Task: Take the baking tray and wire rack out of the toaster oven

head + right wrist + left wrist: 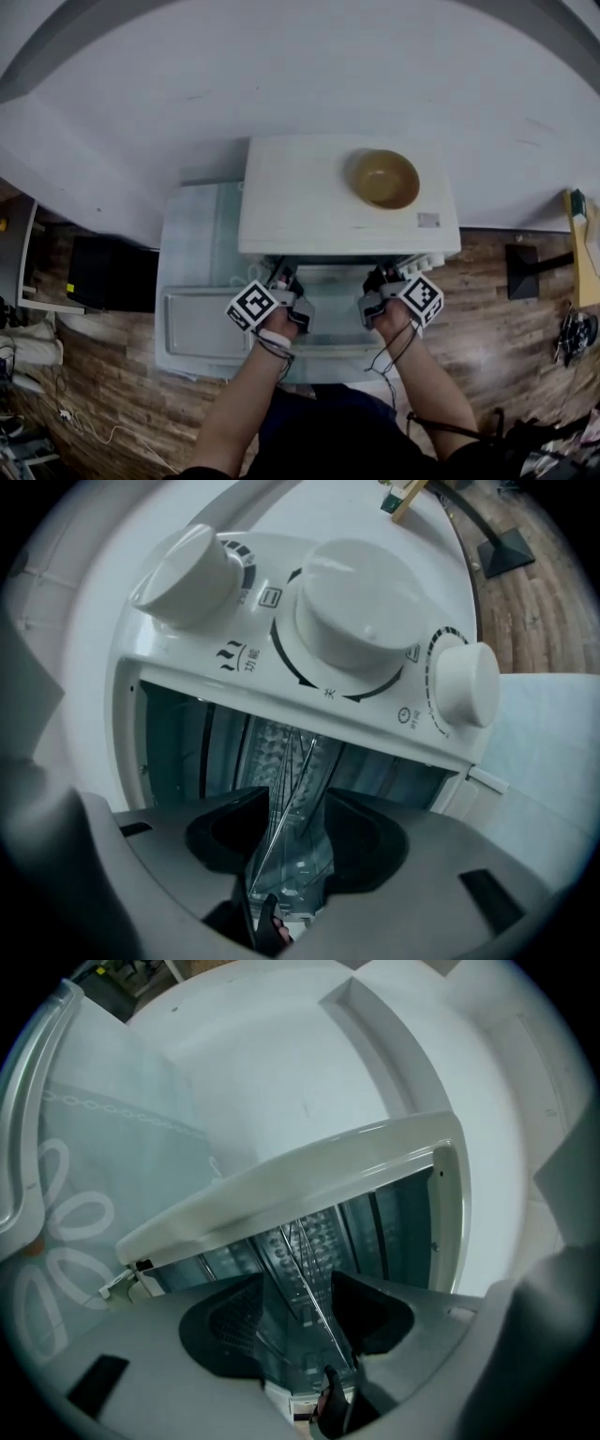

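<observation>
In the head view the toaster oven (337, 202) sits on the surface (187, 239) with a bowl (385, 178) toward 1 o'clock on its top. The left hand-held gripper (283, 283) and right hand-held gripper (380, 281) meet its open mouth at 6 o'clock, spaced apart, probably to draw a shelf out level. In the left gripper view the jaws stand apart with the front wire of the wire rack (314, 1293) between them, unpinched, and the rack inside the cavity. In the right gripper view, below the knobs (352, 611), the jaws are likewise parted around that wire. The baking tray cannot be told apart inside.
</observation>
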`<state>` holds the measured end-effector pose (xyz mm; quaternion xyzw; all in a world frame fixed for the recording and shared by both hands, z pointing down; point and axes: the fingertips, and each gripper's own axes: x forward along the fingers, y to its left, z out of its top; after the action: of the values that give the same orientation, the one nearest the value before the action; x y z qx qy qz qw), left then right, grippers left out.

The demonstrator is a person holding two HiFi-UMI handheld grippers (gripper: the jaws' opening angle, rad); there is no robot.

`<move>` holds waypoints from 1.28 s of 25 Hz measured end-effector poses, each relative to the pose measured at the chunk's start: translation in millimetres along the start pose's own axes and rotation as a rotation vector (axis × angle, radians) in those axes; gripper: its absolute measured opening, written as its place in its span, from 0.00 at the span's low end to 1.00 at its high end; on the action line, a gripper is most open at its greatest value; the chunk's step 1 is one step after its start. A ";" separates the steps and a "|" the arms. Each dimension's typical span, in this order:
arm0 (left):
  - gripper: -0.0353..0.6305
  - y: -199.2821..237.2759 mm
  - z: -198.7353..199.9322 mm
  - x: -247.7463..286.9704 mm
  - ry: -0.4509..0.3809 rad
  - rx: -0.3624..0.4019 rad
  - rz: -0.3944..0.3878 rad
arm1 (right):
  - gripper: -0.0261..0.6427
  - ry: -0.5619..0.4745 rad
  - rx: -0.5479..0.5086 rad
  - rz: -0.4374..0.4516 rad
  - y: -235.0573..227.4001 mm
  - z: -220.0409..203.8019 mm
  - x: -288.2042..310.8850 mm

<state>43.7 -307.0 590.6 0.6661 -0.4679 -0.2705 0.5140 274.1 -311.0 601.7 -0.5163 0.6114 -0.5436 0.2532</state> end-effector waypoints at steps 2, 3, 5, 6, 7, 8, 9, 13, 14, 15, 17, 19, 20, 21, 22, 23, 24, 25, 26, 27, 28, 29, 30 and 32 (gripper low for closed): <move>0.39 3.2 4.3 7.2 -0.009 -0.009 0.012 | 0.32 -0.004 0.004 -0.001 -0.8 1.7 4.1; 0.39 5.1 5.0 10.7 -0.011 -0.016 0.024 | 0.32 -0.007 0.005 -0.006 -1.9 2.9 5.7; 0.38 6.0 5.9 17.7 -0.014 -0.012 0.031 | 0.30 -0.010 0.011 -0.011 -3.2 4.6 8.6; 0.34 4.5 6.4 20.3 -0.017 -0.002 0.023 | 0.27 -0.010 0.013 -0.004 -2.7 4.9 9.8; 0.26 2.4 6.2 21.3 -0.019 0.005 0.016 | 0.22 -0.009 0.015 0.009 -1.5 5.0 10.6; 0.21 0.1 5.1 20.9 -0.019 0.008 0.012 | 0.17 -0.008 0.018 0.026 0.0 5.1 11.0; 0.15 -2.2 3.9 19.9 -0.019 0.009 0.007 | 0.12 -0.009 0.021 0.041 1.4 5.4 10.8; 0.13 -2.5 -0.9 11.5 -0.011 0.001 -0.009 | 0.10 -0.015 0.029 0.063 0.3 2.4 3.7; 0.13 -2.1 -2.8 8.3 -0.006 -0.004 -0.010 | 0.10 -0.016 0.033 0.064 -0.2 0.8 0.6; 0.13 -1.9 -4.7 5.0 -0.002 -0.011 -0.010 | 0.10 -0.018 0.037 0.065 -0.3 -0.6 -2.5; 0.13 -0.1 -8.7 -3.1 0.010 -0.029 0.007 | 0.10 -0.019 0.044 0.062 -0.4 -3.4 -9.1; 0.13 1.4 -12.4 -12.0 0.025 -0.035 0.021 | 0.10 -0.017 0.046 0.057 -0.9 -6.9 -16.7; 0.13 -0.3 -13.8 -15.3 0.032 -0.031 0.010 | 0.10 -0.016 0.045 0.054 -1.4 -8.8 -20.9; 0.13 -3.0 -15.4 -18.3 0.038 -0.026 -0.009 | 0.10 -0.015 0.043 0.048 -2.4 -10.7 -25.7; 0.12 -4.6 -17.7 -22.0 0.044 -0.023 -0.020 | 0.11 -0.017 0.042 0.040 -4.1 -12.2 -30.7; 0.12 -4.3 -20.8 -26.9 0.050 -0.026 -0.017 | 0.12 -0.022 0.043 0.034 -6.1 -13.2 -35.5; 0.12 -3.0 -24.1 -32.4 0.056 -0.030 -0.008 | 0.15 -0.028 0.045 0.032 -7.9 -13.8 -39.6; 0.12 -2.0 -27.2 -37.7 0.060 -0.035 -0.002 | 0.19 -0.033 0.048 0.033 -9.3 -14.3 -43.0; 0.12 -1.5 -30.1 -42.3 0.064 -0.039 0.001 | 0.23 -0.036 0.050 0.034 -10.5 -14.9 -45.9; 0.12 -1.5 -32.6 -46.0 0.067 -0.041 0.001 | 0.24 -0.036 0.049 0.033 -11.4 -15.6 -48.4; 0.12 -2.2 -34.3 -48.5 0.068 -0.042 -0.005 | 0.24 -0.035 0.048 0.029 -12.1 -16.3 -50.5; 0.12 -3.7 -35.1 -50.4 0.067 -0.041 -0.014 | 0.24 -0.034 0.048 0.024 -12.4 -17.2 -52.2; 0.12 -4.8 -35.4 -52.5 0.067 -0.040 -0.019 | 0.23 -0.034 0.050 0.021 -12.1 -18.2 -53.4; 0.12 -3.6 -36.5 -58.2 0.069 -0.042 -0.006 | 0.22 -0.035 0.058 0.024 -10.9 -20.0 -54.9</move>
<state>51.4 -238.6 592.1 0.6653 -0.4423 -0.2589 0.5430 279.1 -251.7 603.6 -0.5109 0.5970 -0.5489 0.2852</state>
